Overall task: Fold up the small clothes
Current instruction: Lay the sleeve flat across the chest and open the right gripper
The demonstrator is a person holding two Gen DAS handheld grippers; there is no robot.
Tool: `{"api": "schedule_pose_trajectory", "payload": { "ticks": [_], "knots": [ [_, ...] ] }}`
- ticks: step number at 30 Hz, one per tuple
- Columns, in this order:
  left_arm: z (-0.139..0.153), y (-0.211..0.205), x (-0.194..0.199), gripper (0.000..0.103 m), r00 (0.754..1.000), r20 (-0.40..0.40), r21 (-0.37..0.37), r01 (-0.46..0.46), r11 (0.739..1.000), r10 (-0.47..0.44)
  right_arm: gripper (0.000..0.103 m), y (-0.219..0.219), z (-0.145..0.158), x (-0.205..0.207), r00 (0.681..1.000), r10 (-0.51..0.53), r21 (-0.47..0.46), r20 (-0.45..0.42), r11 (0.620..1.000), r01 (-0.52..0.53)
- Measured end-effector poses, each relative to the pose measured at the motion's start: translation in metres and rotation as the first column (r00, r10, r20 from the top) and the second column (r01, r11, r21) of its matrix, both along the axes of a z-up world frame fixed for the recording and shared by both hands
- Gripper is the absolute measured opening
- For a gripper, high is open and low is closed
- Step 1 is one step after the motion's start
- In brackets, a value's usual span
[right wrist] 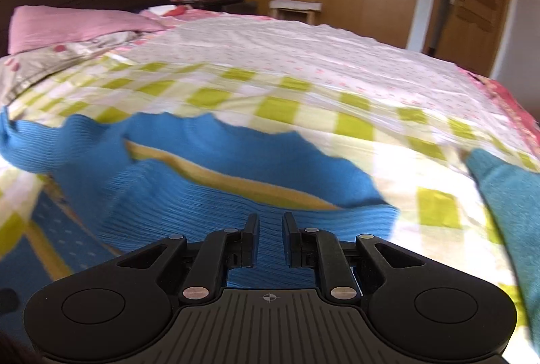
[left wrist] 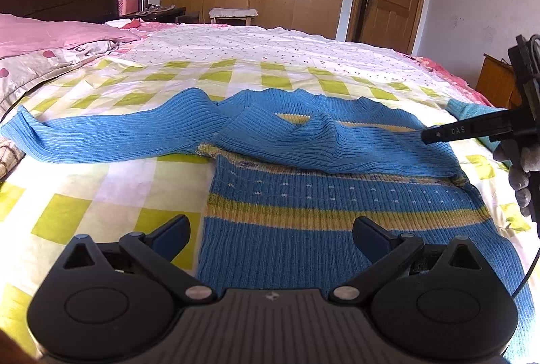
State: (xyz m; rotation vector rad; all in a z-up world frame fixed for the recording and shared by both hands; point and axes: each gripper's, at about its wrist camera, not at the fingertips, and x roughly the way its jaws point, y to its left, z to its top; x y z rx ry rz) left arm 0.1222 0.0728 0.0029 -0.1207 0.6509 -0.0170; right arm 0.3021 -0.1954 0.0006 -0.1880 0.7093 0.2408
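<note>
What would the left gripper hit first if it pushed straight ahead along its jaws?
Most likely the blue striped sweater: the left gripper, jaws wide open and empty, points down at its lower body on the checked bedsheet.

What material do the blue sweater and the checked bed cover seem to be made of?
Blue sweater: ribbed knit yarn, matte, probably wool or acrylic; vertical ribs and woven-in yellow stripes show. Checked bed cover: thin woven cloth, likely cotton, with a printed green-and-white check and fine creases.
</note>
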Motion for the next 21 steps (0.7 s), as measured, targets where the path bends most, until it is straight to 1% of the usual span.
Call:
{"api": "schedule_pose_trajectory", "payload": {
  "ticks": [2, 3, 4, 5, 6, 7, 9, 10, 11, 13, 16, 19, 21],
  "knots": [
    [-0.002, -0.002, 0.002, 0.103, 1.000, -0.007, 0.011, 0.001, 1.000, -0.001, 0.015, -0.015, -0.014, 0.009, 0.997, -0.076, -0.042, -0.021, 0.996, 0.075],
    [-0.003, -0.003, 0.002, 0.103, 1.000, -0.012, 0.016, 0.003, 1.000, -0.003, 0.015, -0.021, -0.019, 0.011, 0.995, -0.096, -0.045, -0.024, 0.994, 0.095],
    [-0.004, -0.003, 0.002, 0.103, 1.000, -0.016, 0.021, 0.005, 1.000, -0.005, 0.015, -0.028, -0.022, 0.013, 0.994, -0.107, -0.028, -0.017, 0.994, 0.107],
    [-0.005, -0.004, 0.002, 0.103, 1.000, -0.019, 0.025, 0.007, 1.000, -0.007, 0.016, -0.033, -0.023, 0.015, 0.992, -0.126, -0.020, -0.011, 0.992, 0.126],
    [-0.006, -0.005, 0.002, 0.103, 1.000, -0.020, 0.028, 0.009, 1.000, -0.008, 0.021, -0.036, -0.022, 0.016, 0.989, -0.148, -0.011, -0.009, 0.989, 0.148],
    [-0.006, -0.005, 0.002, 0.103, 1.000, -0.021, 0.029, 0.009, 1.000, -0.008, 0.021, -0.038, -0.021, 0.017, 0.986, -0.168, -0.010, -0.006, 0.986, 0.168],
    [-0.006, -0.004, 0.003, 0.103, 1.000, -0.022, 0.027, 0.008, 1.000, -0.008, 0.021, -0.039, -0.018, 0.019, 0.985, -0.175, -0.021, -0.012, 0.984, 0.175],
    [-0.006, -0.003, 0.003, 0.103, 1.000, -0.020, 0.025, 0.007, 1.000, -0.006, 0.021, -0.038, -0.015, 0.018, 0.984, -0.176, -0.029, -0.003, 0.984, 0.176],
    [-0.005, -0.002, 0.002, 0.103, 1.000, -0.016, 0.024, 0.004, 1.000, -0.003, 0.021, -0.034, -0.010, 0.013, 0.986, -0.168, -0.041, 0.024, 0.985, 0.169],
    [-0.003, 0.000, 0.001, 0.103, 1.000, -0.008, 0.016, -0.002, 1.000, 0.002, 0.022, -0.020, 0.004, 0.001, 0.992, -0.098, -0.037, 0.074, 0.994, 0.101],
    [-0.001, 0.004, 0.001, 0.103, 1.000, 0.000, 0.004, -0.011, 1.000, 0.011, 0.022, 0.013, 0.022, -0.012, 0.994, 0.065, 0.007, 0.083, 0.998, -0.065],
    [0.001, 0.008, 0.001, 0.103, 1.000, 0.003, -0.002, -0.020, 1.000, 0.020, 0.025, 0.060, 0.030, -0.012, 0.970, 0.231, 0.023, 0.071, 0.972, -0.233],
    [0.003, 0.009, 0.000, 0.103, 1.000, 0.009, -0.005, -0.024, 1.000, 0.024, 0.026, 0.089, 0.030, -0.005, 0.951, 0.304, 0.036, 0.049, 0.951, -0.306]
  ]
}}
